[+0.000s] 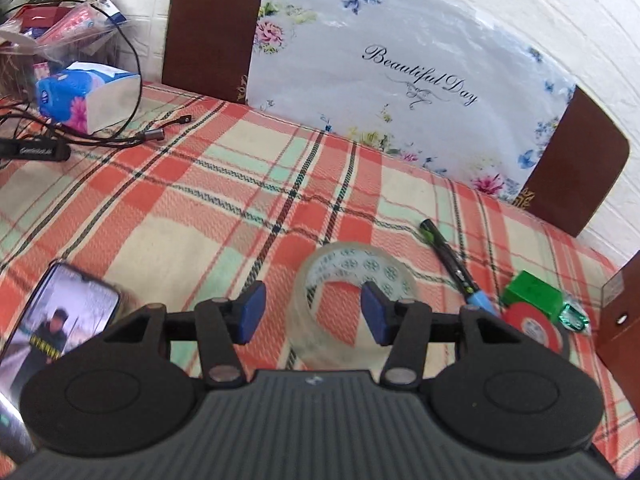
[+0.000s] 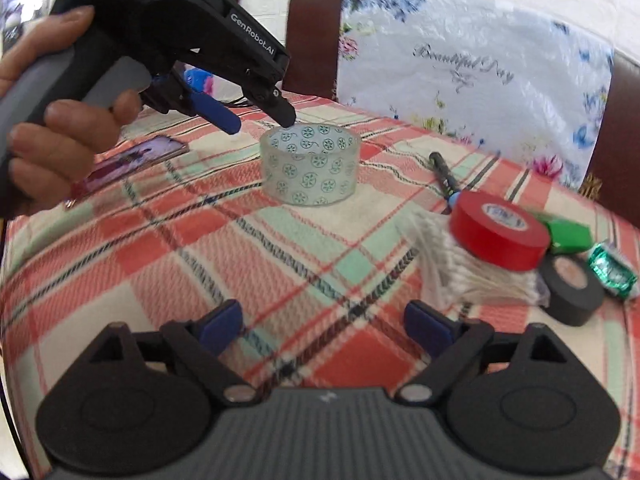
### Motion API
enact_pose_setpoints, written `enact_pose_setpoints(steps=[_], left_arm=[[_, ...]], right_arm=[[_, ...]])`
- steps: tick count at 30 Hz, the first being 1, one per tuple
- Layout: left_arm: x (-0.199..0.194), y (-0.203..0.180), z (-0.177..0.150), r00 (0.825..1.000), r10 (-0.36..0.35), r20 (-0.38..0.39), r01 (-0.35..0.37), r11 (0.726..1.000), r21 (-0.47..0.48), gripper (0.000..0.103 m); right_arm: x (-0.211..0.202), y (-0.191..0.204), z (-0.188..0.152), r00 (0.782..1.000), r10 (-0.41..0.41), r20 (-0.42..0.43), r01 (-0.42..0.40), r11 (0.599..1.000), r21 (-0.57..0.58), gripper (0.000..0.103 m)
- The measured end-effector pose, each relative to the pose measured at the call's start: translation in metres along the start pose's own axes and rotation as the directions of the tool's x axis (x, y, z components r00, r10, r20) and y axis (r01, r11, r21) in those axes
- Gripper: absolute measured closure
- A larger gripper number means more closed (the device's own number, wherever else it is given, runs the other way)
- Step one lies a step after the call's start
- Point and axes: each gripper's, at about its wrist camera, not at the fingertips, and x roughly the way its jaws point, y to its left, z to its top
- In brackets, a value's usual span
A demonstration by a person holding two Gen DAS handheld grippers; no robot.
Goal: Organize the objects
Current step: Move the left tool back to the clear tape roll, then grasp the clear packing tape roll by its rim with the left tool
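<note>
Three tape rolls on plaid surface (image 2: 280,272): clear roll (image 2: 310,170) printed with teal pinwheels, lying flat mid-surface; red roll (image 2: 498,236) atop cotton swabs (image 2: 460,276); black roll (image 2: 574,286) alongside. One pen (image 2: 444,172), one phone (image 2: 132,162). Left claw (image 2: 262,124) half-spread over clear roll's rim, gripping nothing. Right claw (image 2: 322,326) spread wide, empty.
</note>
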Motion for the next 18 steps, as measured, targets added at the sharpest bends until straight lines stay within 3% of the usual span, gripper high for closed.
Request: enact_pose_setpoints(steps=[3, 5, 7, 8, 9, 11, 18], left_arm=[[0.026, 0.007, -0.003, 0.994, 0.063, -0.086, -0.061, 0.998, 0.018, 0.051], [0.035, 0.019, -0.011, 0.989, 0.052, -0.135, -0.053, 0.999, 0.0, 0.064], [0.029, 0.015, -0.016, 0.991, 0.051, -0.126, -0.046, 0.998, 0.035, 0.079], [0.024, 0.011, -0.018, 0.99, 0.05, -0.131, -0.043, 0.998, 0.056, 0.08], [0.019, 0.007, -0.021, 0.989, 0.033, -0.145, -0.023, 0.997, 0.072, 0.083], [0.012, 0.003, -0.031, 0.976, -0.067, -0.207, 0.08, 0.995, 0.058, 0.087], [-0.035, -0.041, -0.084, 0.963, -0.115, -0.245, 0.175, 0.955, 0.239, 0.089]], right_arm=[[0.0, -0.006, 0.003, 1.0, 0.005, -0.007, -0.005, 1.0, 0.025, 0.004], [0.0, -0.006, 0.002, 1.0, 0.003, -0.006, -0.003, 1.0, 0.022, 0.004], [0.0, -0.006, 0.003, 1.0, 0.004, -0.003, -0.004, 1.0, 0.022, 0.004], [0.0, -0.006, 0.003, 1.0, 0.005, -0.001, -0.005, 1.0, 0.023, 0.004], [0.0, -0.006, 0.003, 1.0, 0.005, 0.001, -0.005, 1.0, 0.022, 0.004], [-0.001, -0.005, 0.003, 1.0, 0.005, 0.006, -0.006, 1.0, 0.019, 0.004], [-0.011, -0.009, -0.001, 1.0, -0.003, 0.0, 0.003, 0.999, 0.042, 0.003]])
